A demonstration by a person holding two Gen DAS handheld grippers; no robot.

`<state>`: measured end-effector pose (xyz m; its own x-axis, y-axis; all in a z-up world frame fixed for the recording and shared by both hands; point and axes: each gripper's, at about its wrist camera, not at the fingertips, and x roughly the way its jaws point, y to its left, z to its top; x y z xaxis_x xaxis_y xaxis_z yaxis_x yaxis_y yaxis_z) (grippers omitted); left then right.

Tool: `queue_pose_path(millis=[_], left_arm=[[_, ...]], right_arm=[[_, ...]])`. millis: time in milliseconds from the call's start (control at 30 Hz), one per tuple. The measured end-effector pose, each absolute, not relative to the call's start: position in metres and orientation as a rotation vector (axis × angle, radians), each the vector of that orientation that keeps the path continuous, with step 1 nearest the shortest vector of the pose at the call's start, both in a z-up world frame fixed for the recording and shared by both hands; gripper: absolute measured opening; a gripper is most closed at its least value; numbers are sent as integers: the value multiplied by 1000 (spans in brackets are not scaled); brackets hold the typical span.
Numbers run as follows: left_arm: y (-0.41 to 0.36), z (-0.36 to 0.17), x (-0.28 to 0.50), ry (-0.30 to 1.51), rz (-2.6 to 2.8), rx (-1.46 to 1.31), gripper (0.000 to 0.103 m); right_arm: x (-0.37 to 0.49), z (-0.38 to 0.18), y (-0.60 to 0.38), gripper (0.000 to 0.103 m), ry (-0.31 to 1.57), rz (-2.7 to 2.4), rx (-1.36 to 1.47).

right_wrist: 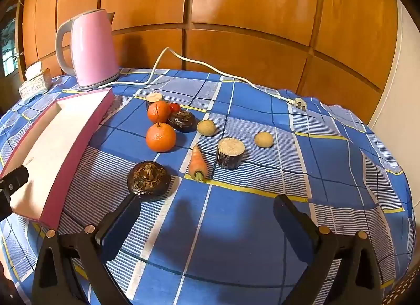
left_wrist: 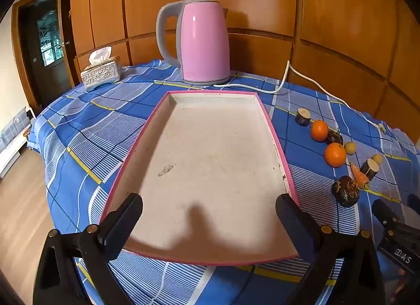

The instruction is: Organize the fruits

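Note:
A pink-rimmed white tray (left_wrist: 278, 145) lies empty on the blue checked tablecloth; its right wall also shows in the right wrist view (right_wrist: 76, 147). My left gripper (left_wrist: 210, 208) is open above the tray's near end. To the tray's right lie two oranges (right_wrist: 160, 137) (right_wrist: 158, 112), a small carrot (right_wrist: 197, 162), two dark round fruits (right_wrist: 148, 181) (right_wrist: 181, 120), two cut cane pieces (right_wrist: 231, 153) (right_wrist: 154, 99), two small beige balls (right_wrist: 263, 139) (right_wrist: 206, 127) and a small red fruit (right_wrist: 174, 107). My right gripper (right_wrist: 206, 209) is open, just short of the nearest dark fruit.
A pink kettle (left_wrist: 202, 42) stands behind the tray, its white cord (right_wrist: 199, 65) and plug (right_wrist: 299, 103) trailing across the back of the table. A silver tissue box (left_wrist: 101, 73) sits at the back left. Wooden panelling rises behind the round table.

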<state>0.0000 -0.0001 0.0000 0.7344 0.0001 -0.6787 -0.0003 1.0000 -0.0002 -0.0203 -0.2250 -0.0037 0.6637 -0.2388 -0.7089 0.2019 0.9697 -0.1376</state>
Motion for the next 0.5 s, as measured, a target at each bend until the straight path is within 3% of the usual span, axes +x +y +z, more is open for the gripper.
queue_pose_path(millis=[500], left_arm=[[0,-2,4,746,-4,-6,102]], right_arm=[[-20,-2,-223,103,793,-244,-55]])
